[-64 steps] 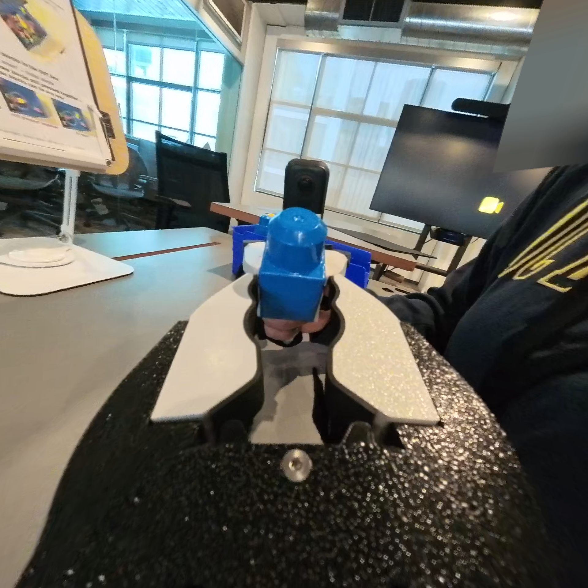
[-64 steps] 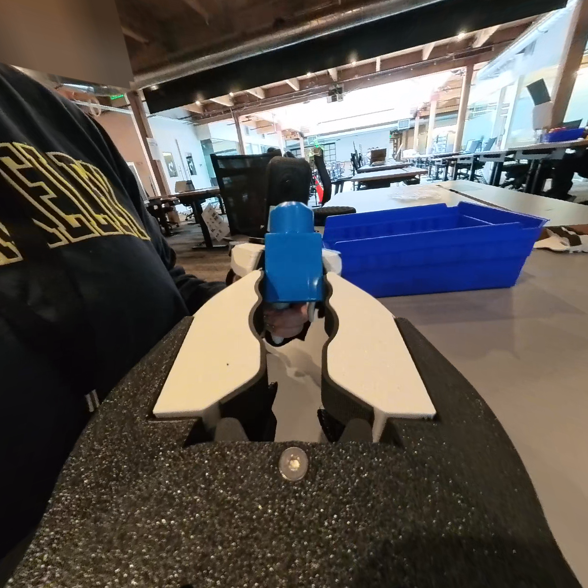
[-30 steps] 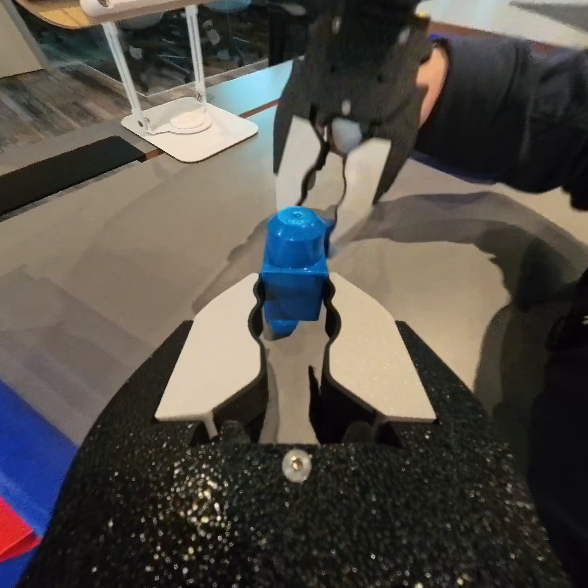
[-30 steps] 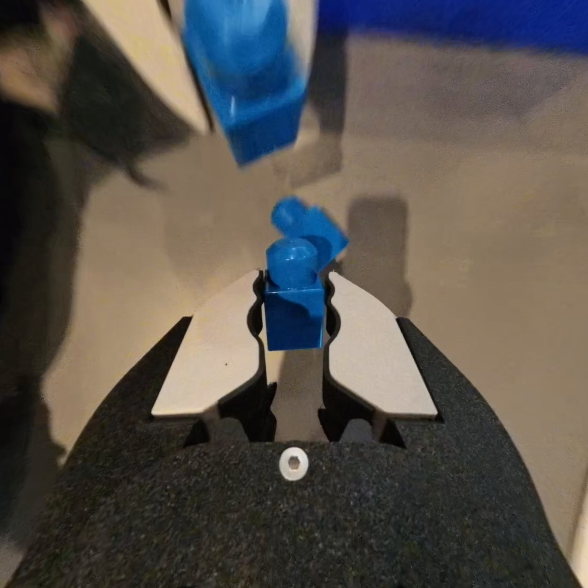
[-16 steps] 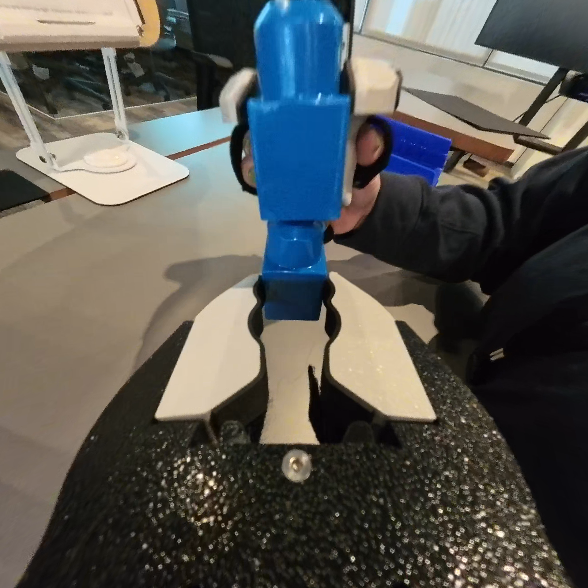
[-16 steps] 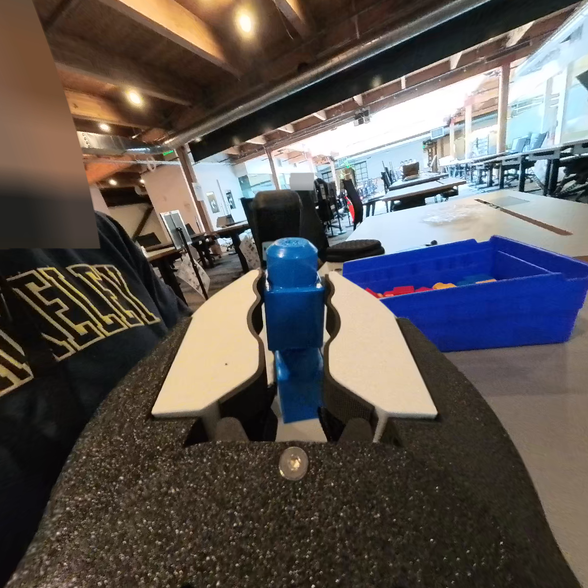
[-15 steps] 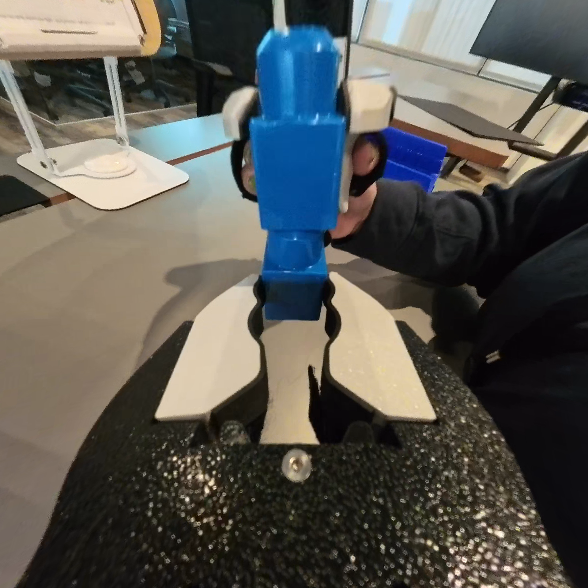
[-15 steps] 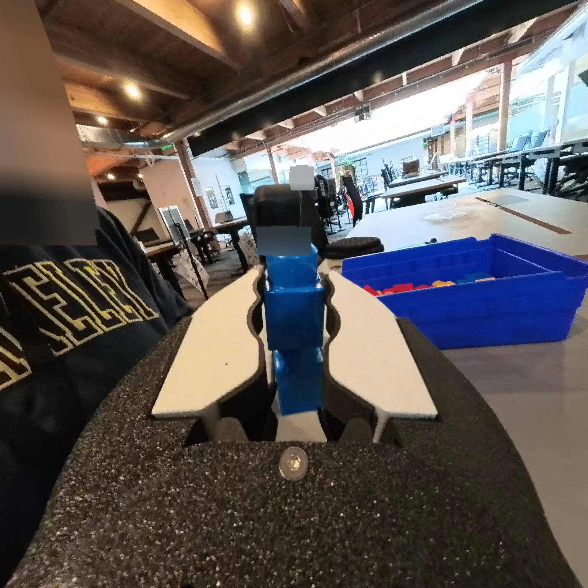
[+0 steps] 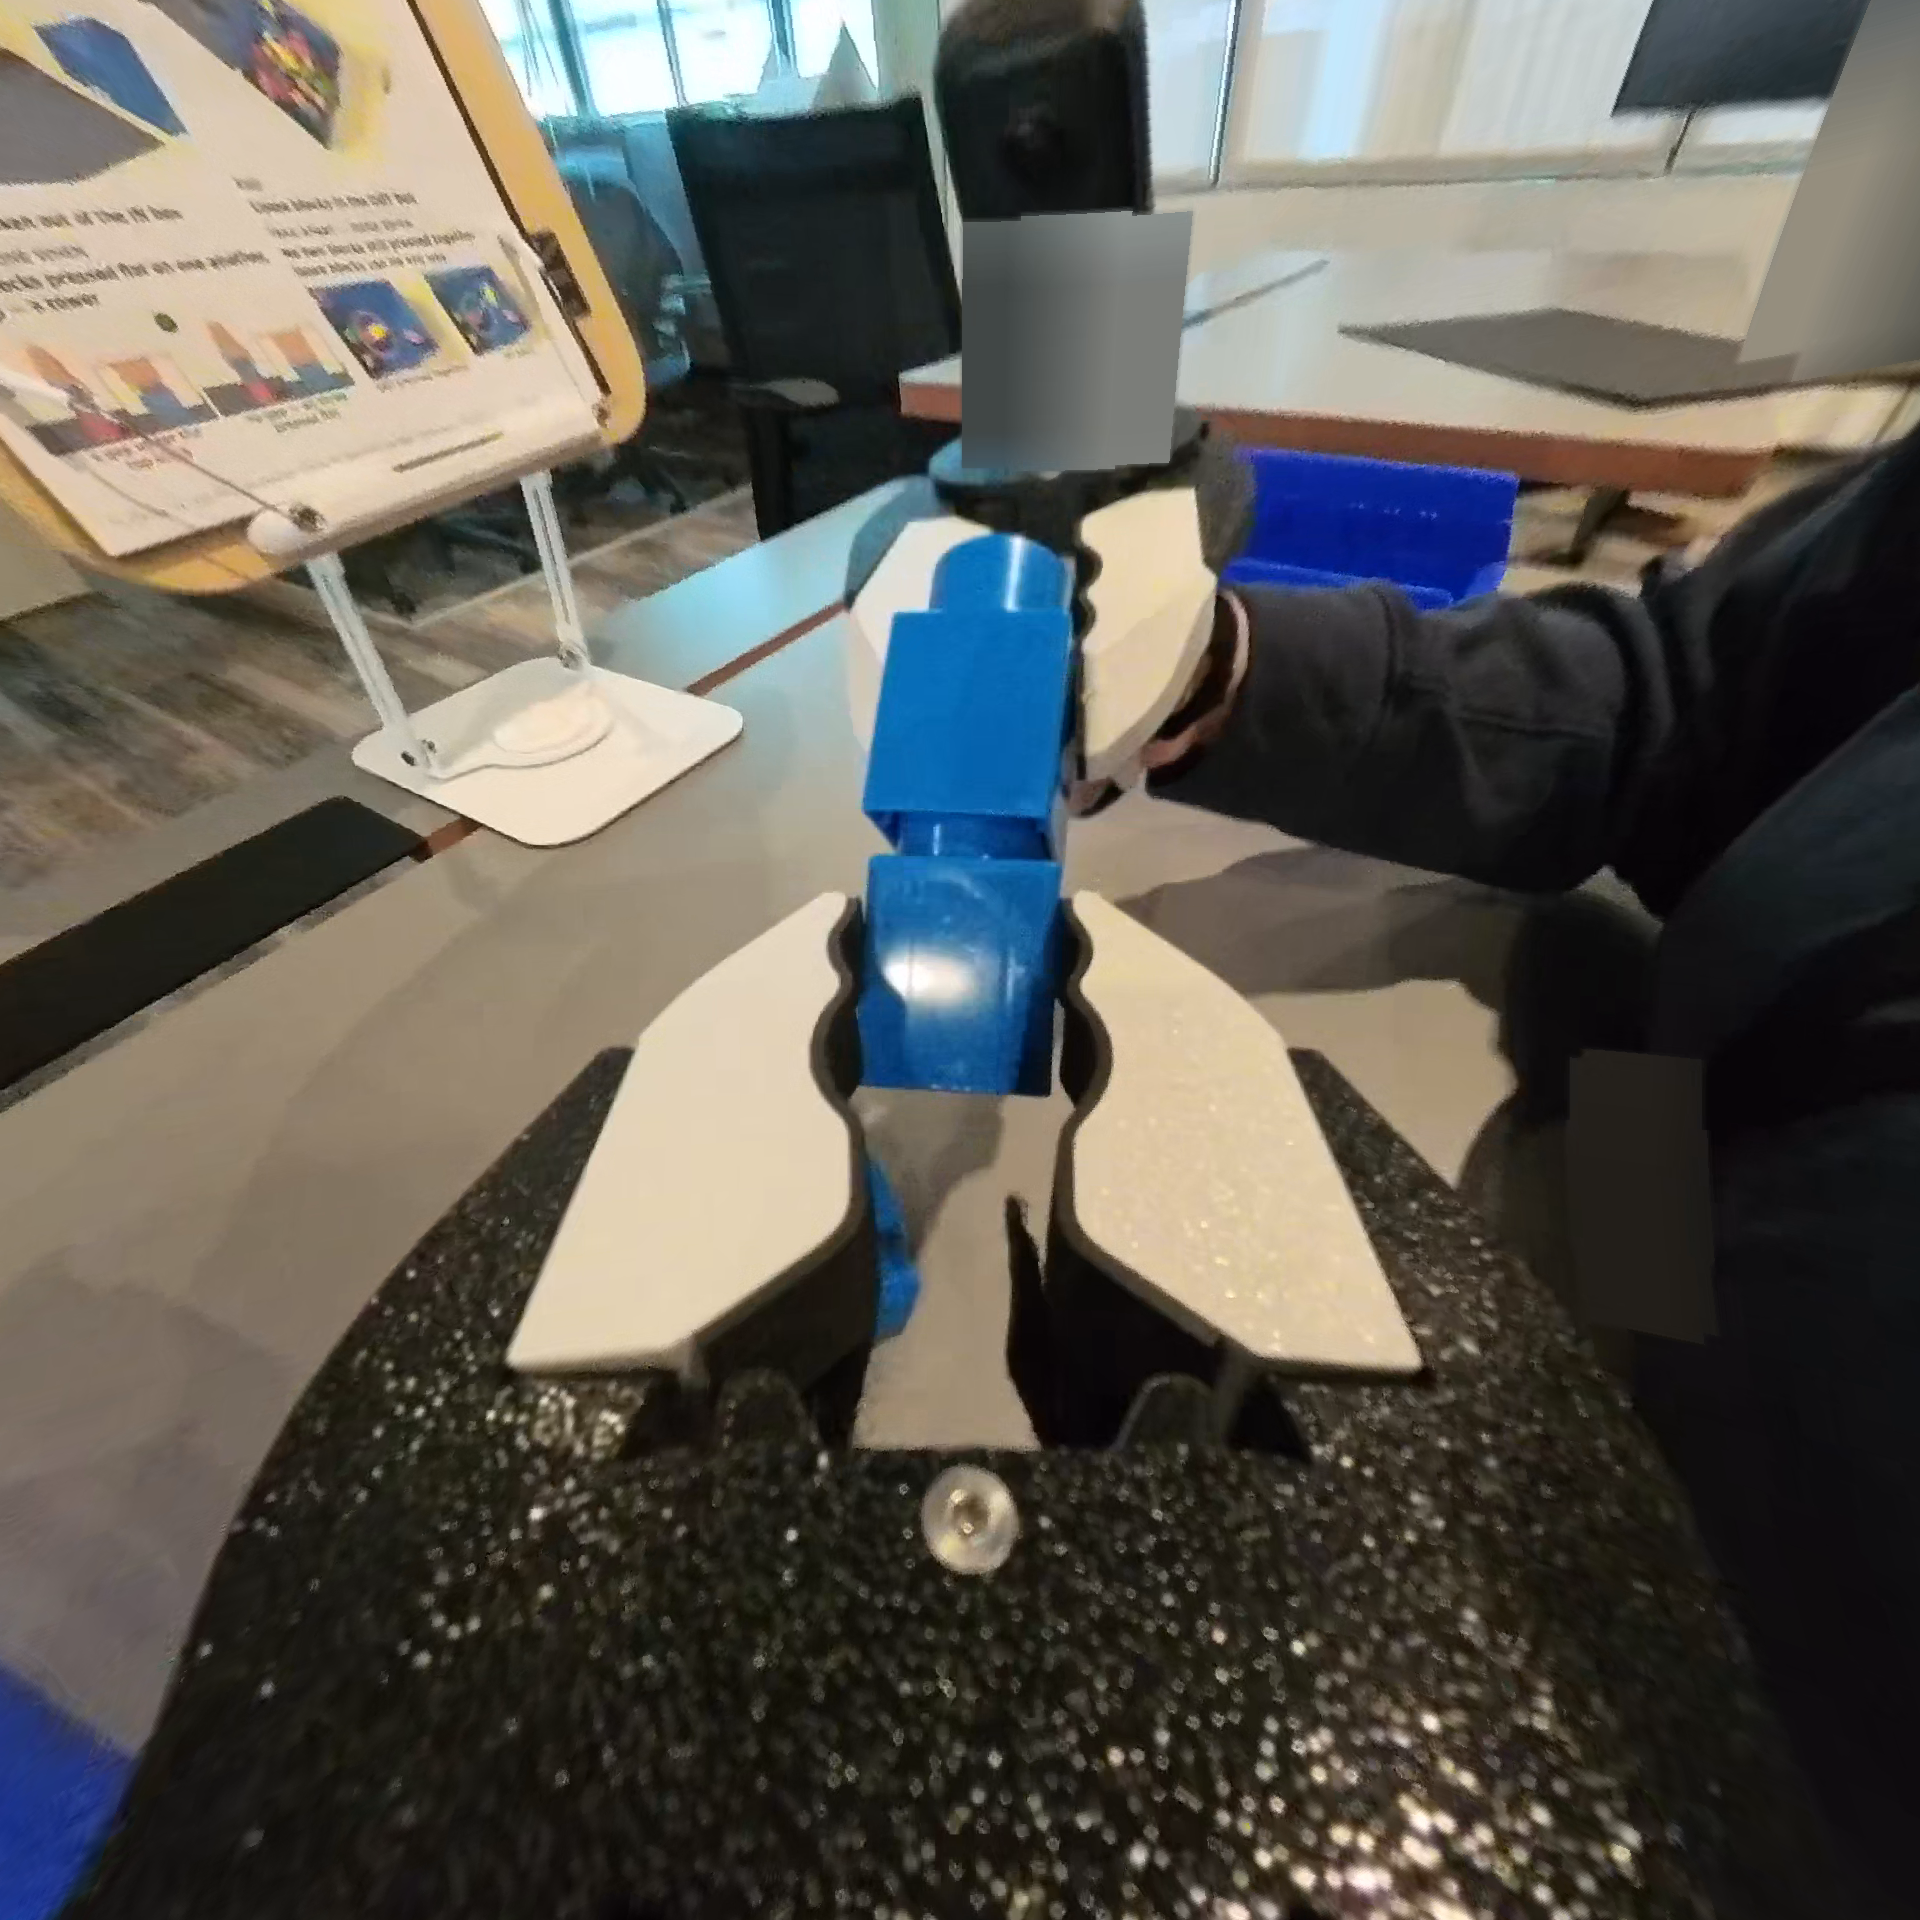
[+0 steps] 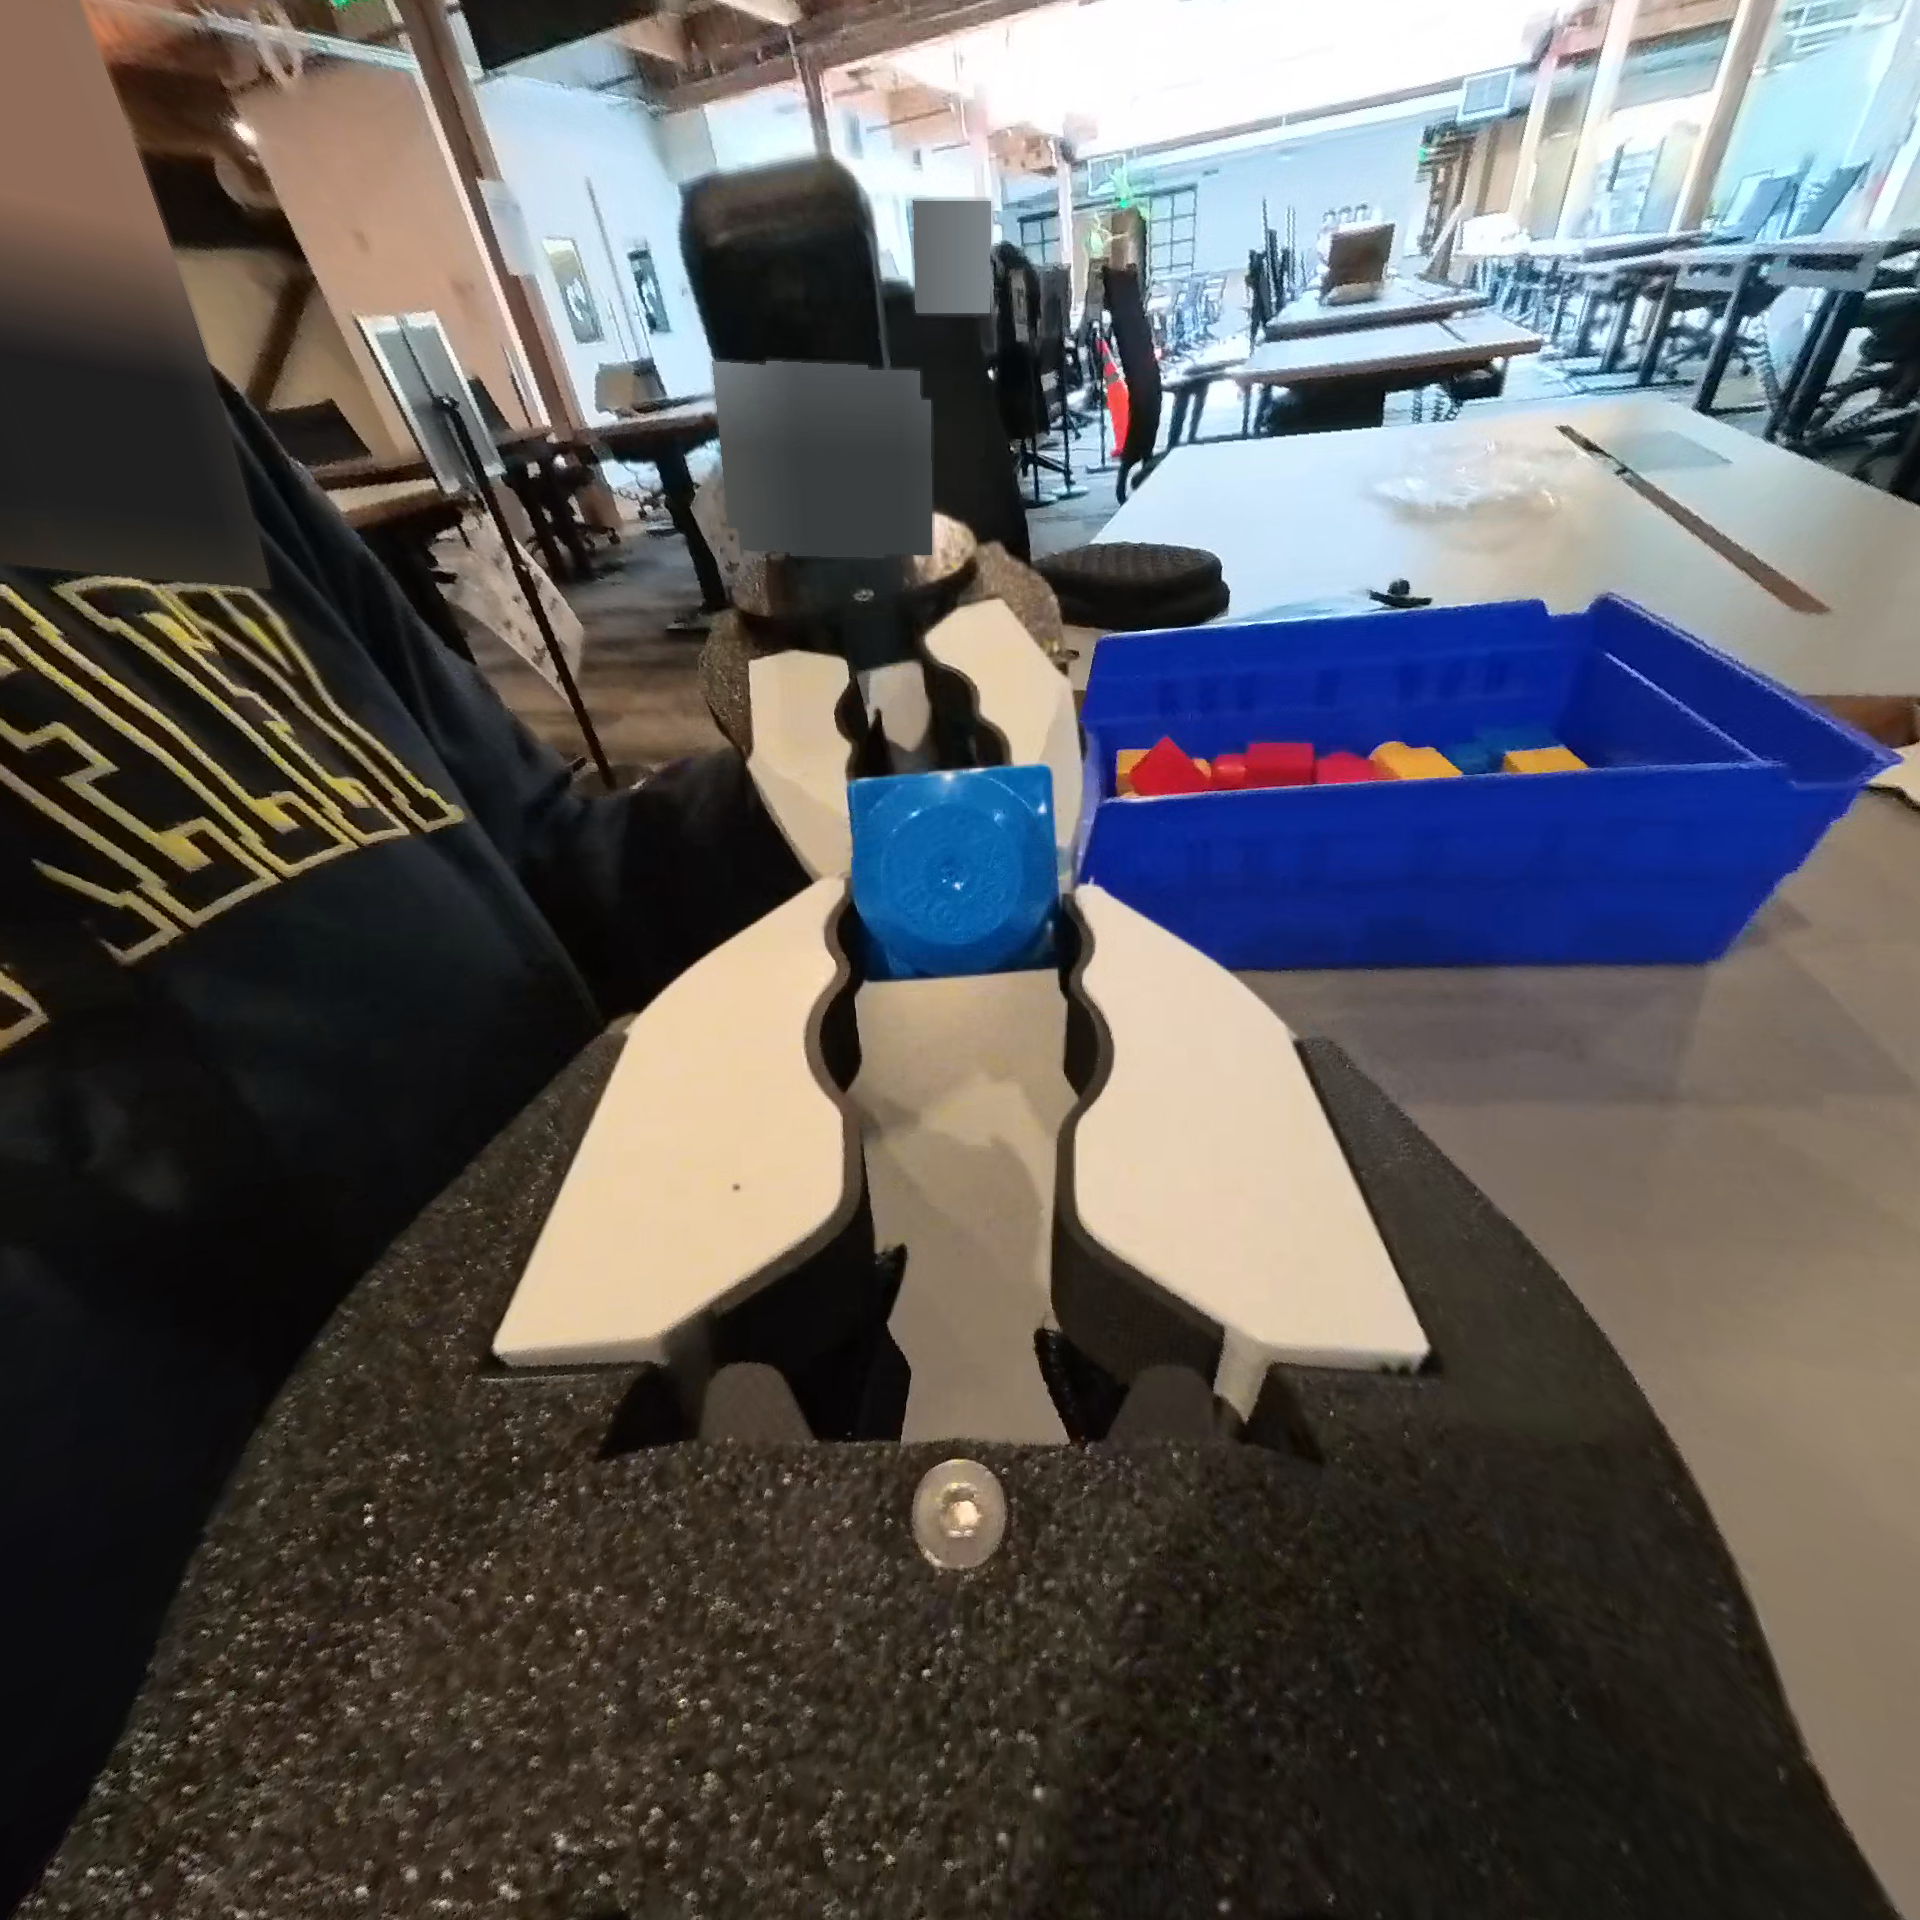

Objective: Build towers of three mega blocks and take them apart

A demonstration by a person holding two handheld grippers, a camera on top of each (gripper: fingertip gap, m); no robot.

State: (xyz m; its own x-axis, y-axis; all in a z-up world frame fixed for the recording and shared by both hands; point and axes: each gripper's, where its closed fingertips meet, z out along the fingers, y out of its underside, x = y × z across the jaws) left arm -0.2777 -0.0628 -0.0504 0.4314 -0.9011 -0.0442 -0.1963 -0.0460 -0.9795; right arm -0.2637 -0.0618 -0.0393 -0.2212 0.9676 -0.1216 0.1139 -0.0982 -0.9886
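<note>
My left gripper [image 9: 958,914] is shut on a blue block [image 9: 956,997] and holds it above the grey table [image 9: 312,1039]. A second blue block [image 9: 971,717] sits on its stud, with a little stud showing between them. My right gripper [image 10: 956,904] is shut on that second block [image 10: 951,873], whose round stud faces its camera. The right gripper's white fingers [image 9: 1143,644] show in the left wrist view. The left gripper's fingers [image 10: 997,707] show behind the block in the right wrist view. A third blue block [image 9: 894,1257] lies on the table below my left gripper.
A blue bin [image 10: 1403,894] with red, yellow and blue blocks stands on the table to the right; its corner shows in the left wrist view [image 9: 1371,530]. A sheet on a white stand [image 9: 540,748] is at far left. A person's dark sleeve [image 9: 1455,707] reaches in from the right.
The two joined blocks have tilted away from upright. The right gripper has turned and now looks onto the upper block's stud. The bin's blocks and the table block have come into view.
</note>
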